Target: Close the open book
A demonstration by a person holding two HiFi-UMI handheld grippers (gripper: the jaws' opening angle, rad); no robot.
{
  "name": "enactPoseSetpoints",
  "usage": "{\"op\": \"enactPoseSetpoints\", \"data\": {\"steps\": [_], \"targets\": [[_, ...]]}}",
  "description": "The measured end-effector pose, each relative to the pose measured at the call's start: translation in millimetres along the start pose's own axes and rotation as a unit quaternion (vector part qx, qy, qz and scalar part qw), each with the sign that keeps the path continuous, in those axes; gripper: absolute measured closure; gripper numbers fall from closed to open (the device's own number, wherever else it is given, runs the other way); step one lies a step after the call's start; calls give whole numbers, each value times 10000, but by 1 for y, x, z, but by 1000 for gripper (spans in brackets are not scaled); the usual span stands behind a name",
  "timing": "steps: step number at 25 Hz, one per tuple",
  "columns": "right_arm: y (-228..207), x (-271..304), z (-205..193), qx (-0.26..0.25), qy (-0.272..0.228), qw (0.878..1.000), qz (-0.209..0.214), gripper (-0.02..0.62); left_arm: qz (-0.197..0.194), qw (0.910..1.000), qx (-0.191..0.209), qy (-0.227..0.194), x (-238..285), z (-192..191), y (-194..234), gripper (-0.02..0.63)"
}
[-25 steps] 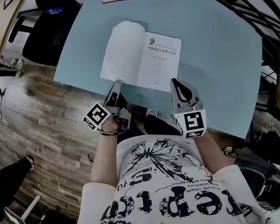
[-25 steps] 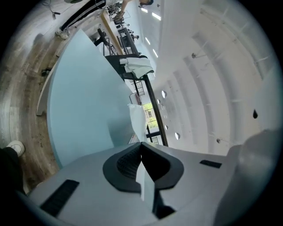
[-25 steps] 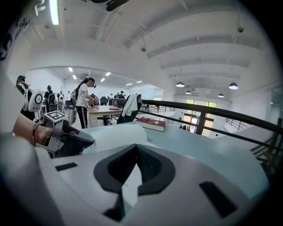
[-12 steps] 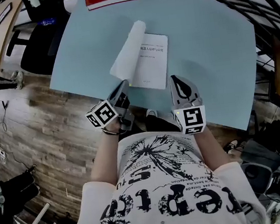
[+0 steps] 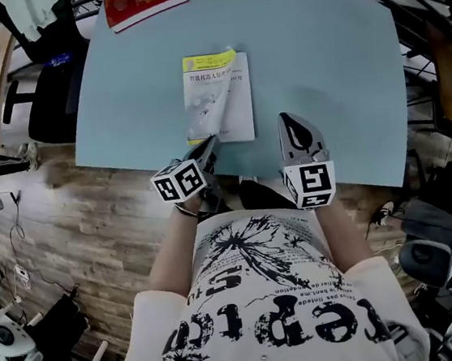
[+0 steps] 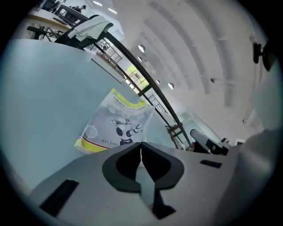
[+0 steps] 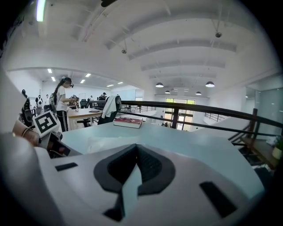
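1. On the blue table, just ahead of both grippers, sits the book. Its cover is folded over with a strip of page showing on the right, so maybe not quite flat.
2. Looks like a thin paperback: light, floppy, slides easily. I'd press down on the cover, not pinch it.
3. Left gripper: jaws together, empty, tilted down at the book's near edge. Can't tell if it's touching.
4. Right gripper: jaws together too, empty, just right of the book.

Print on the book cover and the shirt is too unclear to read.
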State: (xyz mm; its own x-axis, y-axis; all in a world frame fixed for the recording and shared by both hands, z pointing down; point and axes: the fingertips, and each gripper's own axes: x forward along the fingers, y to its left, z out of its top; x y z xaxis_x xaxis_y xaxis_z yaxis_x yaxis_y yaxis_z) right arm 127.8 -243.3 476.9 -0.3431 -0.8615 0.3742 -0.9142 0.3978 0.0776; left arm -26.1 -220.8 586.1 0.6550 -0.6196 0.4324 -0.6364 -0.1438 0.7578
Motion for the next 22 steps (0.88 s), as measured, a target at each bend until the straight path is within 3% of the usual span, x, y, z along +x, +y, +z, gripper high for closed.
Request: {"op": "enactPoseSetpoints", "data": {"steps": [8, 16, 22], "targets": [[-16, -14, -13, 362, 92, 9981, -490, 584, 501, 9899, 924, 955, 21, -22, 8, 584], [-22, -33, -14, 538, 101, 9947, -870, 584, 820, 9613, 2010, 1696, 33, -40, 7, 582], [-21, -44, -11, 565, 78, 9935, -986, 584, 800, 9416, 2508, 2098, 32, -47, 2, 558]]}}
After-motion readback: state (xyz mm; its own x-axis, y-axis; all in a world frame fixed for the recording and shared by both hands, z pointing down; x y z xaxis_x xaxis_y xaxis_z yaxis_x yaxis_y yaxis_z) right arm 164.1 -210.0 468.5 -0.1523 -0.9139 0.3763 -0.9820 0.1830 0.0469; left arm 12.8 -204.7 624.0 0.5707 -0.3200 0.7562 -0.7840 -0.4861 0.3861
